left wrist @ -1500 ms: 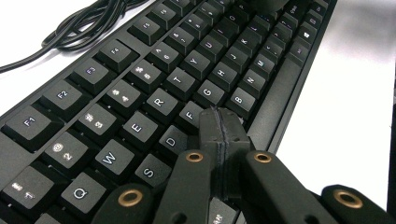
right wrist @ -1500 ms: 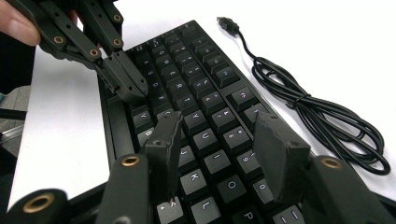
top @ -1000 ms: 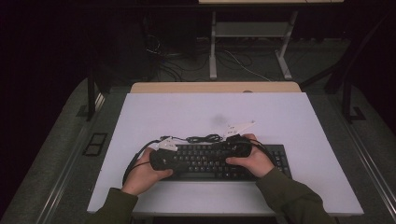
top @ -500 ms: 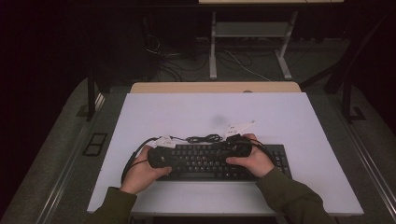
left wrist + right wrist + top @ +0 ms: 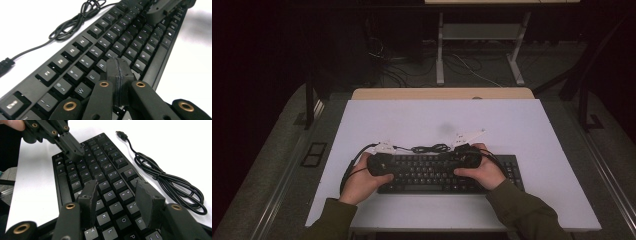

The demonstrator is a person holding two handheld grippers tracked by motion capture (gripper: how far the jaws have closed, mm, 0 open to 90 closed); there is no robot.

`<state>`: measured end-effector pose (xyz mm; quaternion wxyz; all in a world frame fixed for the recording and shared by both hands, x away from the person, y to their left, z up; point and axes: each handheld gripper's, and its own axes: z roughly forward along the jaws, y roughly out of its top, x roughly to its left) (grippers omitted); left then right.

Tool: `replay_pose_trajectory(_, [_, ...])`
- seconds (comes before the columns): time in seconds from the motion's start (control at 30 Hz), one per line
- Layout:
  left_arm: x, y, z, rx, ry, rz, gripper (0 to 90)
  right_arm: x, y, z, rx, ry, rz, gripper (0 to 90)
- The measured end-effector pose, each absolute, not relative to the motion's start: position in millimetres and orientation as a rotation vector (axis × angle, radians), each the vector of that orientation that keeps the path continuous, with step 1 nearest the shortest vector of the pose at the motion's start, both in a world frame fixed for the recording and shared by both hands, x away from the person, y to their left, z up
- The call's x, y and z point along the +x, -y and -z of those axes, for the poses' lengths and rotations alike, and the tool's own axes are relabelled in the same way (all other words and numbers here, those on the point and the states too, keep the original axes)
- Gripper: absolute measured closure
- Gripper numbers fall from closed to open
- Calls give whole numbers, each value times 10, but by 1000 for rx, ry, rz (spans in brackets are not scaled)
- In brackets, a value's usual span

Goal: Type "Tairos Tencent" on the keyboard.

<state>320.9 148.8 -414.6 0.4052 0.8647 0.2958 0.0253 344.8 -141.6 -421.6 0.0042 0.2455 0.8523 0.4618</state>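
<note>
on white table (image 5: 532,130), keyboard (image 5: 432,172) lies under both fingers (image 5: 117,72).

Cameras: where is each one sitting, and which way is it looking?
High view: above the person's side, looking forward and down at the table; forearms and both hands show.
Left gripper view: rides the left tongs, shut, looking along the keyboard.
Right gripper view: rides the right tongs, open, over the keys.
Shared: both gripper views show the keyboard, its coiled cable, and the other tongs.
</note>
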Motion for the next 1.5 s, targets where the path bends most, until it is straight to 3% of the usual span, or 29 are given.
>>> replay_pose_trajectory(1.5, [3326, -1461, 4283, 2185, -776, -107, 888, 3456, 1425, 4213, 768, -2667, -1450, 522])
